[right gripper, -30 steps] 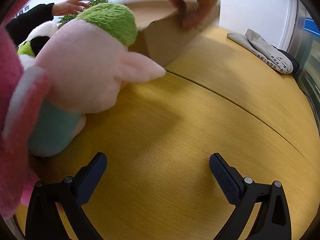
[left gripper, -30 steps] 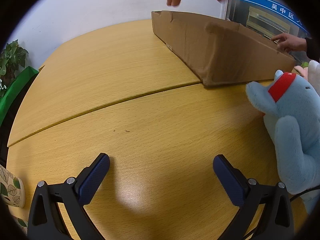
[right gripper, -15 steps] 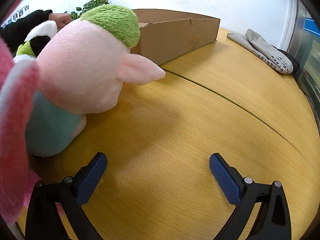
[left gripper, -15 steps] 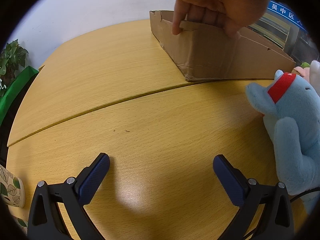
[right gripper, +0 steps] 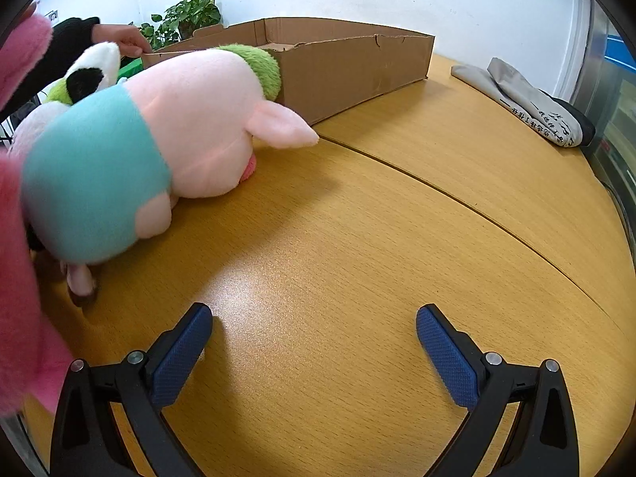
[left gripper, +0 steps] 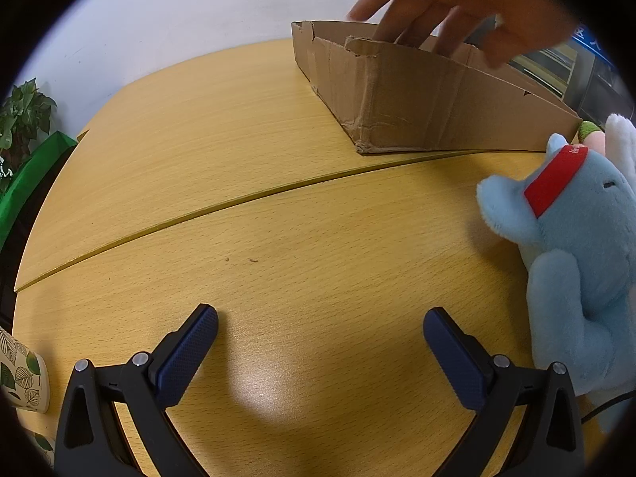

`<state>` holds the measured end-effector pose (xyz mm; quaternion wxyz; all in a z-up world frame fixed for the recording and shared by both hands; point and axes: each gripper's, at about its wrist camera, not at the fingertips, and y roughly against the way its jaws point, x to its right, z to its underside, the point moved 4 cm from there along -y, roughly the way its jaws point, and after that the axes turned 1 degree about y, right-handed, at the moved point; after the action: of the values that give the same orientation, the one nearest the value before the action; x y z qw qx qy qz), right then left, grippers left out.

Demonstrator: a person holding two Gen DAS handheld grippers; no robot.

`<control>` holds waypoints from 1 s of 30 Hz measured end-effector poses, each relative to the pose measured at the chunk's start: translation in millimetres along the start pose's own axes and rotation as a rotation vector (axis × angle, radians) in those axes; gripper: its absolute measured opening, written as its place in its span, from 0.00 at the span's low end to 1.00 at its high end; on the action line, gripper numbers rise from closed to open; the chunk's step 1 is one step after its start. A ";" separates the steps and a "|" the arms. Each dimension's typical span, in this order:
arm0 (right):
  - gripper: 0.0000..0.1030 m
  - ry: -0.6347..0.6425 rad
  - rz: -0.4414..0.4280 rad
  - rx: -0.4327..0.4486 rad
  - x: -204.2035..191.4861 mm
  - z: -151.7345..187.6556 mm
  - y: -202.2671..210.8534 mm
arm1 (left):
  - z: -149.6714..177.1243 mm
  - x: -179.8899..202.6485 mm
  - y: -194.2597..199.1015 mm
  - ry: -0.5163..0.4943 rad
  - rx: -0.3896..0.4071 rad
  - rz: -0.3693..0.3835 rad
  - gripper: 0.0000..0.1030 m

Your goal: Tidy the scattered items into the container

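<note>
A shallow cardboard box [left gripper: 417, 103] stands on the wooden table [left gripper: 278, 218] beyond my left gripper [left gripper: 320, 328], which is open and holds nothing. A light blue plush with a red band [left gripper: 576, 238] stands to that gripper's right. In the right wrist view the same box [right gripper: 349, 63] lies at the back. A pink pig plush with a green cap and teal shirt [right gripper: 159, 147] lies tipped on its side left of my open, empty right gripper [right gripper: 314, 326]. A fuzzy pink plush [right gripper: 16, 258] fills the left edge.
A person's hand [left gripper: 457, 12] hovers over the box's near rim; another hand with a black sleeve [right gripper: 99, 39] touches its far corner. A folded grey cloth [right gripper: 532, 107] lies at the table's right. A leaf-patterned cup [left gripper: 20, 377] and potted plants [right gripper: 187, 16] stand at the edges.
The pig plush has toppled from upright onto its side. The box has been turned and shifted by the hand, which now lifts off its rim. Both grippers stay put.
</note>
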<state>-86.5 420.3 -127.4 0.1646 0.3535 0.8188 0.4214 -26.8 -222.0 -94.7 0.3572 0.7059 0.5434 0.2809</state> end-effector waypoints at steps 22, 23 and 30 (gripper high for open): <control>1.00 0.001 0.000 0.001 -0.5 1.7 1.3 | -8.6 -5.8 -13.4 0.002 0.000 0.002 1.00; 1.00 0.001 0.000 0.001 -0.7 1.8 1.5 | -9.9 -7.3 -14.7 0.002 0.000 0.002 1.00; 1.00 0.001 0.001 0.001 -1.2 2.1 1.7 | -7.4 -6.6 -13.2 0.004 -0.001 0.001 1.00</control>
<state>-83.8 421.3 -127.3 0.1641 0.3537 0.8188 0.4213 -41.8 -225.0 -101.1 0.3562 0.7056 0.5435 0.2826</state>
